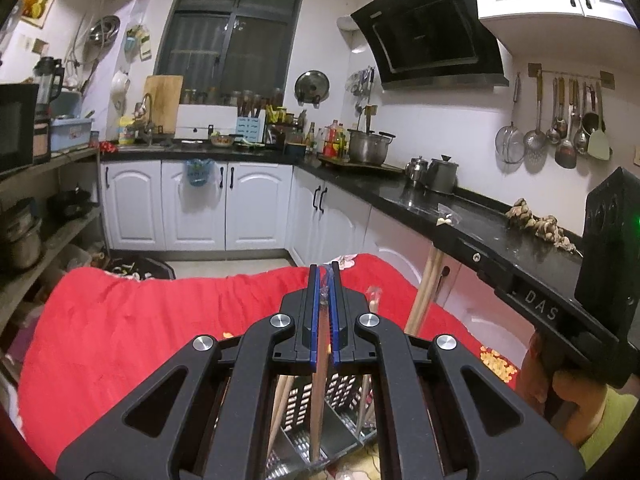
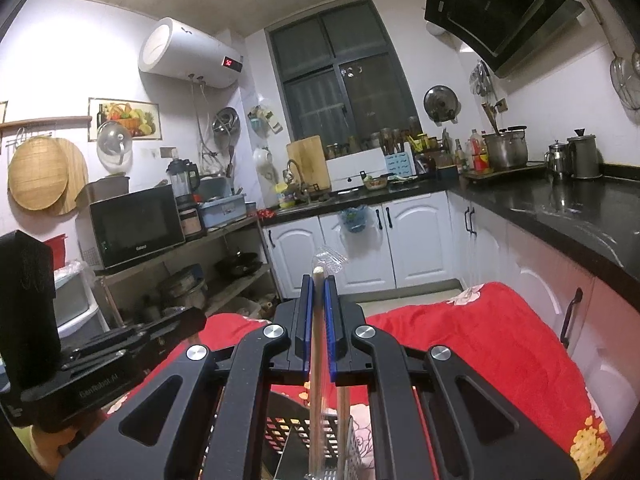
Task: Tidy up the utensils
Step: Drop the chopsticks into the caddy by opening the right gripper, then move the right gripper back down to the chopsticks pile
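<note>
Both my grippers, left (image 1: 325,280) & right (image 2: 319,292), clamped on wrapped chopsticks (image 2: 318,344), tips over metal rack (image 1: 320,428). Next: I lower, then release into slots.

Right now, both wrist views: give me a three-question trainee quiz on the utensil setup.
1. True or false: the left gripper stands open and empty.
2. The right gripper holds: A) a metal ladle B) a wrapped wooden chopstick C) a knife.
3. Fill in: the perforated metal utensil holder below both grippers stands on a ___ cloth.

Key: 1 false, it is shut on a wooden chopstick; 2 B; 3 red.
</note>
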Action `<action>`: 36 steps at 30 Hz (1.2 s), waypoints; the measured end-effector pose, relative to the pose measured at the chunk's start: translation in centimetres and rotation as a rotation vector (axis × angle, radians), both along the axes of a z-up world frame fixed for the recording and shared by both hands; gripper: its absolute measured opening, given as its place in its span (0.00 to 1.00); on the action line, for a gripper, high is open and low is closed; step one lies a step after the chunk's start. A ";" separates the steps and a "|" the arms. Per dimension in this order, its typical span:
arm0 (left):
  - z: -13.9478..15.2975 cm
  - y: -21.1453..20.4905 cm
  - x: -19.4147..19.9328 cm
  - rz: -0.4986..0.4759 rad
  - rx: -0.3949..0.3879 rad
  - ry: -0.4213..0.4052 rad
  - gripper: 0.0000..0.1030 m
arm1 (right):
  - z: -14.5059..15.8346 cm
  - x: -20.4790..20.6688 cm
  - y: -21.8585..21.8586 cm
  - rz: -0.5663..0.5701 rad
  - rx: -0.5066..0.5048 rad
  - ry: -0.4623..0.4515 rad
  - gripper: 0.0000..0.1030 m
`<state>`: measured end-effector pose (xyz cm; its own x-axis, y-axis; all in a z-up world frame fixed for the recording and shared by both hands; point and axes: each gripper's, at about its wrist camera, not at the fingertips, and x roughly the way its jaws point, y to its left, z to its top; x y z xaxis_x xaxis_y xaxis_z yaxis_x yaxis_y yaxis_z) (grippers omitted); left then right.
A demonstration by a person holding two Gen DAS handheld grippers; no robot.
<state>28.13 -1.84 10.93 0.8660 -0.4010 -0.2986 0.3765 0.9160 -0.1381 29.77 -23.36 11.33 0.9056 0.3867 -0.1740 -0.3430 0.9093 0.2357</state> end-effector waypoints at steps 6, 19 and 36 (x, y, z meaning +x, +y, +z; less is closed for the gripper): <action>-1.3 -0.1 0.1 0.013 0.010 0.043 0.02 | -0.7 0.5 0.3 -0.003 0.008 0.045 0.07; -2.6 0.7 -0.4 0.016 0.020 0.100 0.18 | -2.0 0.2 0.2 -0.008 0.000 0.125 0.22; -1.9 3.9 -3.3 0.087 -0.064 0.071 0.88 | -2.8 -2.9 -0.7 -0.022 -0.098 0.163 0.48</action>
<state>24.82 2.05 9.00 0.8758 -0.3456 -0.3369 0.2833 0.9333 -0.2209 26.85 -24.07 8.58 0.8706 0.3413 -0.3545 -0.2875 0.9374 0.1966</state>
